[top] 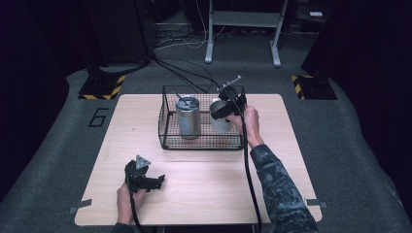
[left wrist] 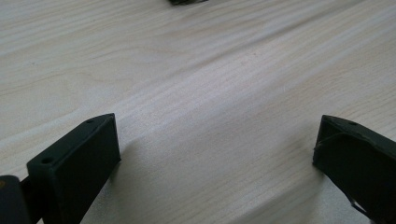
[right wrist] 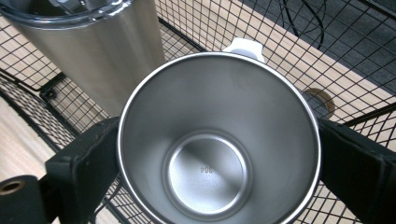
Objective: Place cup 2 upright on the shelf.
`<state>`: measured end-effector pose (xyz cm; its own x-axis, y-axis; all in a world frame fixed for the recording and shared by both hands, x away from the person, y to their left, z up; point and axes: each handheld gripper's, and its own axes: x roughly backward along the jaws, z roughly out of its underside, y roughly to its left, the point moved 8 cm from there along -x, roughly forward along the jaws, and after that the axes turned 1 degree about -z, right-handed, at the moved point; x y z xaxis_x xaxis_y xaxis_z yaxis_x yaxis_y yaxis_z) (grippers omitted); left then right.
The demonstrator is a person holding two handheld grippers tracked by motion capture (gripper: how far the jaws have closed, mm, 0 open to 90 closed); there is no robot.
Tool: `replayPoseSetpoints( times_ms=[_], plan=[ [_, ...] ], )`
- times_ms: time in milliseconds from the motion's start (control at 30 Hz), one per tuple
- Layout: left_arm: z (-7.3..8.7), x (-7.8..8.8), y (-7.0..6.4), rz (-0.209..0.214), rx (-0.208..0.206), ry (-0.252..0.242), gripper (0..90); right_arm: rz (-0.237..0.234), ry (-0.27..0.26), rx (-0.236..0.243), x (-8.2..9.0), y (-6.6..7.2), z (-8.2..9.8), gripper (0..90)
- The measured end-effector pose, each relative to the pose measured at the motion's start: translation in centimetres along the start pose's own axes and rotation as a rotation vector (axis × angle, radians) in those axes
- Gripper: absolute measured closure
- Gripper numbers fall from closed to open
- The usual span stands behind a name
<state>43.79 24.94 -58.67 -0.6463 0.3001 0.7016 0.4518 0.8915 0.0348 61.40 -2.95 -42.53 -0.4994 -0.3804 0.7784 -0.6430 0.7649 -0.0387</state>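
In the right gripper view the two black jaws press against opposite sides of a steel cup point(right wrist: 219, 144), one at each flank of its rim, so the right gripper point(right wrist: 219, 154) is clamped on it. The cup is open-topped and empty; small marks stamped in its bottom are too fine to read. A white handle point(right wrist: 244, 47) peeks over the far rim, mostly hidden behind the cup. The cup's lower edge runs off the bottom of the picture.

The wire basket point(right wrist: 42, 119) serves as landmark. The cup sits within its mesh walls, in the right half as the high view shows it point(top: 221, 116), with the right gripper point(top: 227, 104) over it, so much of the cup is covered there. Whether the cup rests on the basket floor or hangs just above it cannot be told. Beside it, in the basket's left half, stands a taller steel tumbler point(top: 188, 116) with a clear lid; in the right gripper view its top is cut off point(right wrist: 100, 46).

Well in front of the basket, on the wooden table point(top: 204, 189), the left gripper point(top: 145, 180) is held low in the person's hand. Its own view shows the jaws wide apart with bare table point(left wrist: 210, 116) between them, gripping nothing. A dark shape at that view's top edge is too cut off to identify.
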Motion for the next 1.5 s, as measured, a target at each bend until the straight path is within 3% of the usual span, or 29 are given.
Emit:
replayPoseSetpoints(
  times_ms=[433, 1500],
  plan=[
    [0.0, 0.0, 0.0, 0.0, 0.0, 0.0, 0.3, 0.011, 0.018, -0.042, -1.4, 0.1, 0.2, 5.2],
    [0.0, 0.0, 0.0, 0.001, -0.004, 0.003, 0.3, -0.011, 0.054, -0.099, -4.6, -0.2, 1.9, 5.2]
  ],
)
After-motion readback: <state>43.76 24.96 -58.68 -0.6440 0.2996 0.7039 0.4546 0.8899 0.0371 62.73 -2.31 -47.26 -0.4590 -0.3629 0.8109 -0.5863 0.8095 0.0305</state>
